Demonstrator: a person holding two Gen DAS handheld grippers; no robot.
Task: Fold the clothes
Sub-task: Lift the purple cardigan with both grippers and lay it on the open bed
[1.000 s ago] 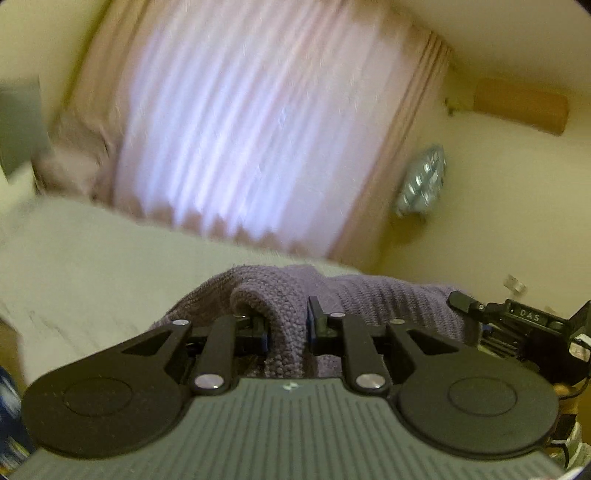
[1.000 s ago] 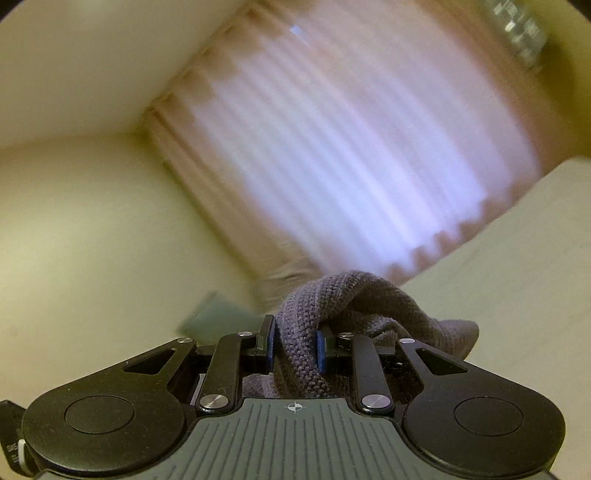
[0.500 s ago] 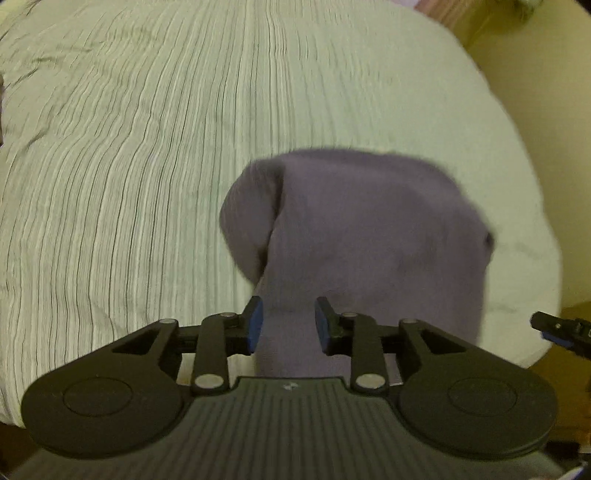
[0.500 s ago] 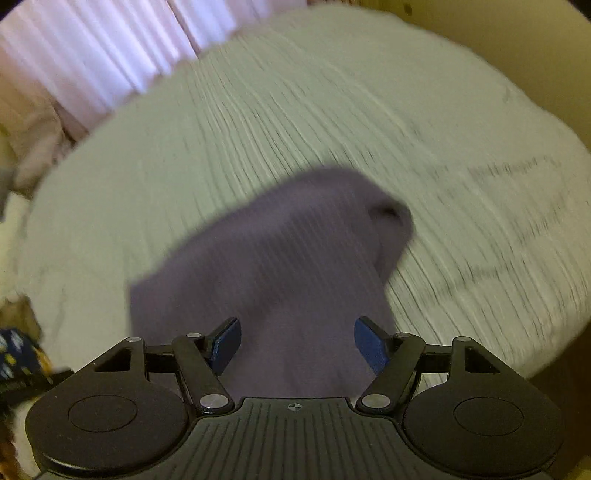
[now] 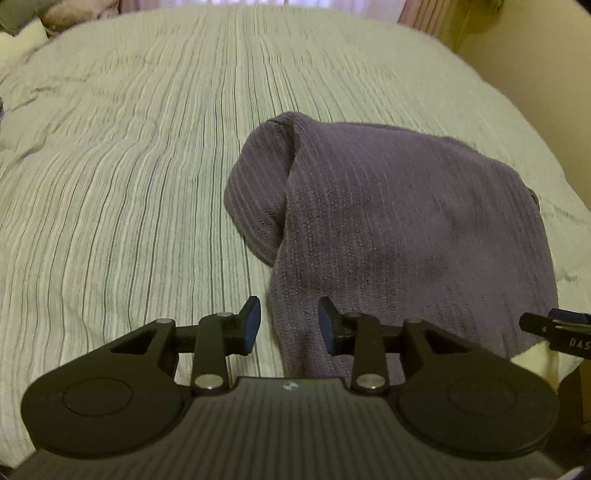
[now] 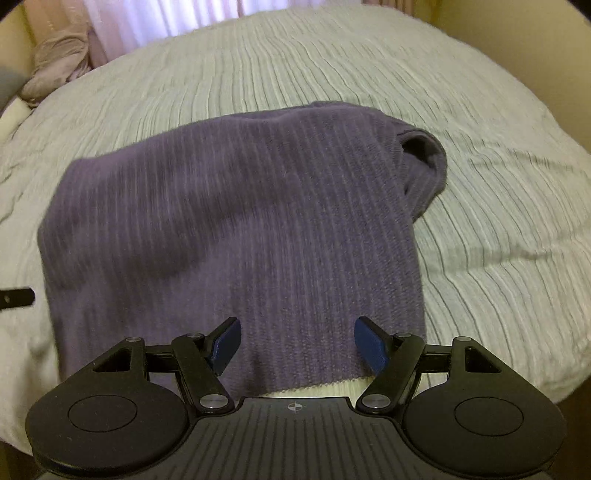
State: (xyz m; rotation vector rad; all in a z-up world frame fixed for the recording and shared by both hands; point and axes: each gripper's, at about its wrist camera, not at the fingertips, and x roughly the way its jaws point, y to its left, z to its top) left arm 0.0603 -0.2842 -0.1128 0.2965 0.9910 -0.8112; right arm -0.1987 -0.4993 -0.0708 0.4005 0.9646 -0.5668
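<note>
A purple ribbed knit sweater lies spread on the striped pale-green bedspread, near the bed's front edge. It also fills the middle of the right wrist view. A sleeve is folded under at its left side and another at its right side. My left gripper is open over the sweater's near left edge. My right gripper is wide open just above the sweater's near hem. Neither holds the cloth.
Pillows and a bundle of pinkish cloth lie at the bed's far left, under a curtain. A yellow wall runs along the bed's right side. The right gripper's tip shows at the left wrist view's right edge.
One second ago both grippers held the sweater up toward the curtain. They swung down, laid it on the bed and let go; the left jaws have opened wider since half a second ago.
</note>
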